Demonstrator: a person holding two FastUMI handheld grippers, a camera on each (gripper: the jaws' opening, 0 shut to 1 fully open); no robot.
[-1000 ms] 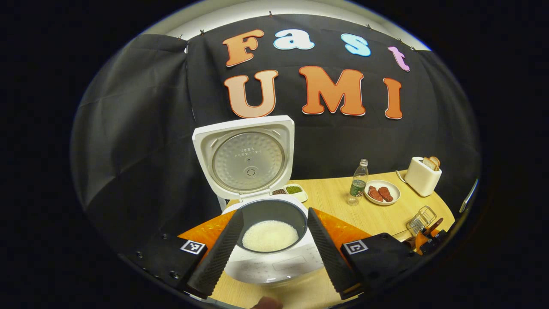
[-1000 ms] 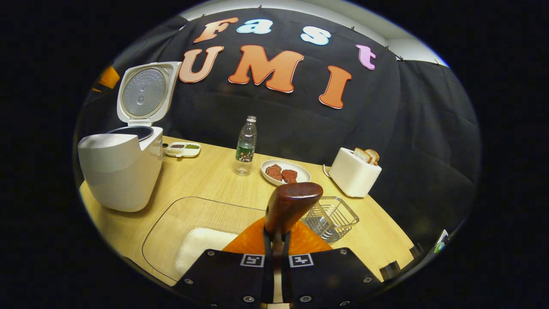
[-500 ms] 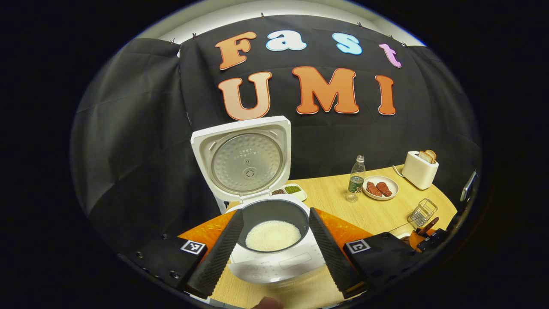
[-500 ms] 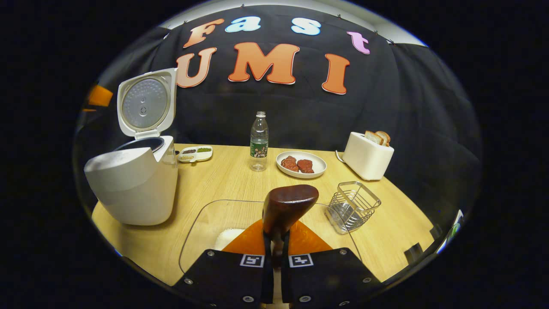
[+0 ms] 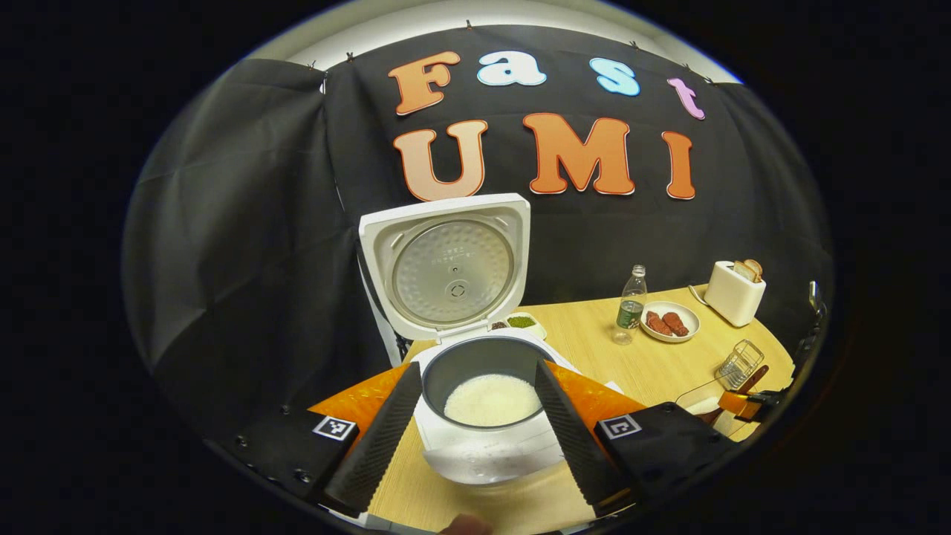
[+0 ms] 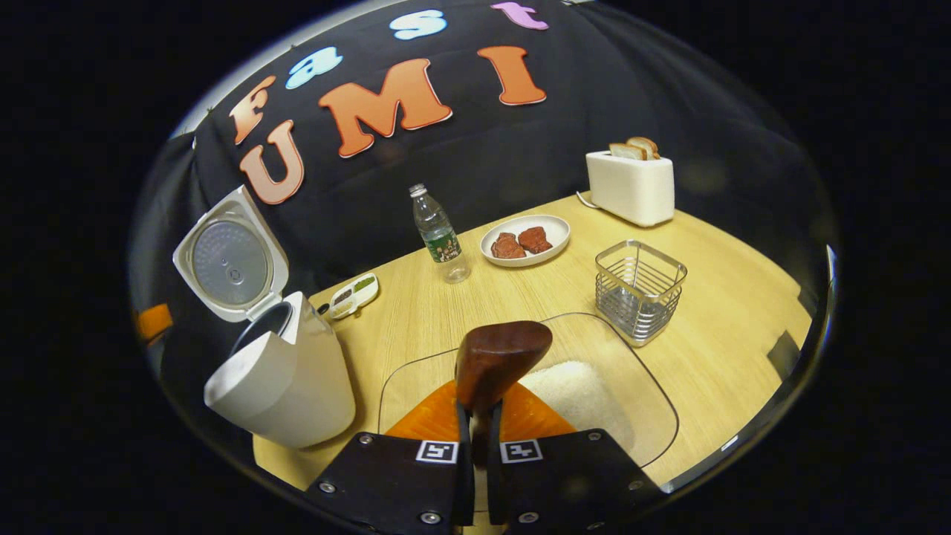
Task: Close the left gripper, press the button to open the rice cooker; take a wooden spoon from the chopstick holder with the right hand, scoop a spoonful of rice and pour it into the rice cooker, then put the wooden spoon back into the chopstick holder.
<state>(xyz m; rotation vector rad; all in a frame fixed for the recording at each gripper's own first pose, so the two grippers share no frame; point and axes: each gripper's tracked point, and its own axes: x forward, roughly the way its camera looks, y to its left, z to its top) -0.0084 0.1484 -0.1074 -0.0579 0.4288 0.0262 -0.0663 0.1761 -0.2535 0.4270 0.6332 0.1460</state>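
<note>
The white rice cooker [image 5: 483, 453] stands open with its lid [image 5: 446, 260] upright, and white rice [image 5: 492, 399] lies in its dark pot. My left gripper [image 5: 475, 446] is open, one finger on either side of the cooker's front, touching nothing. My right gripper [image 6: 479, 453] is shut on the handle of the wooden spoon [image 6: 499, 358], whose dark head rises over the clear tray [image 6: 416, 371]. A pile of rice [image 6: 572, 390] lies in that tray. The wire chopstick holder [image 6: 640, 290] stands just beyond the tray to the right. The rice cooker [image 6: 286, 383] is at the left.
On the wooden table stand a plastic bottle [image 6: 438, 234], a plate of meat [image 6: 524, 241], a white toaster with bread [image 6: 630, 186] and a small divided dish [image 6: 354, 295]. The black cloth wall closes the back. The table's edge runs close on the right.
My right gripper, still holding the spoon, has swung and tilted so the tray's rice and the wire holder are now closer ahead. The left gripper drifted slightly left.
</note>
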